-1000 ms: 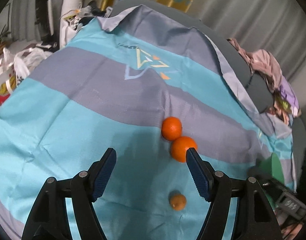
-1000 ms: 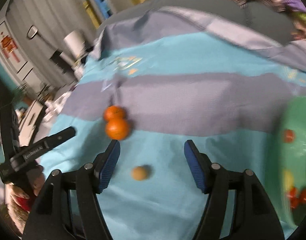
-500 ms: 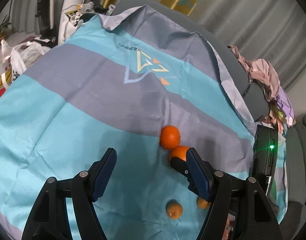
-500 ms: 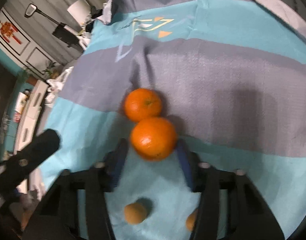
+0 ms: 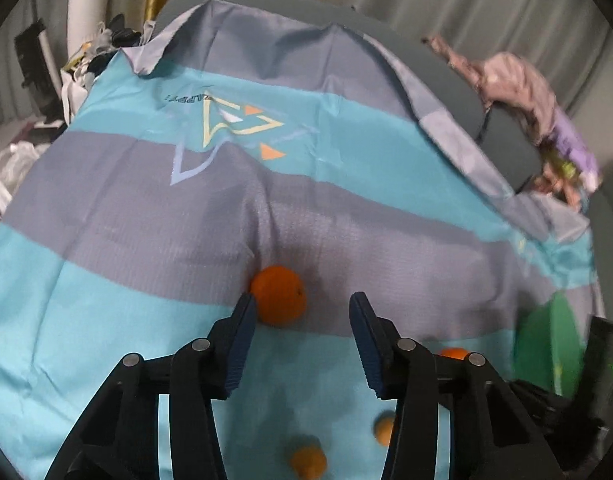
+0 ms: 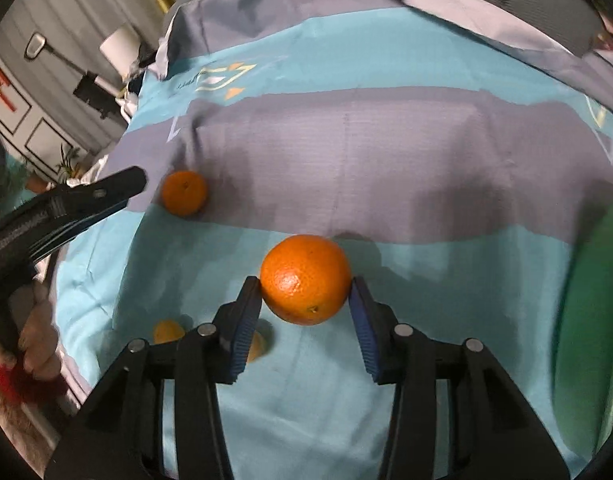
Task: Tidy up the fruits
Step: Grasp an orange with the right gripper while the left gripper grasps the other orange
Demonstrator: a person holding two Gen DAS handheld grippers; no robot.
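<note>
Since a second ago the right gripper (image 6: 305, 294) has clamped the big orange (image 6: 305, 279) and lifted it off the striped cloth (image 6: 386, 152), left gripper (image 5: 300, 318) closing, ungripped, beside the second orange (image 5: 278, 295); two small fruits (image 5: 308, 461) remain; green bowl (image 6: 590, 312) contents unclear.

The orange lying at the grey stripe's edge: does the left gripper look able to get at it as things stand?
Probably yes. The orange sits just ahead of the left gripper, touching its left pad; nothing lies between, and the jaws are closing.
</note>
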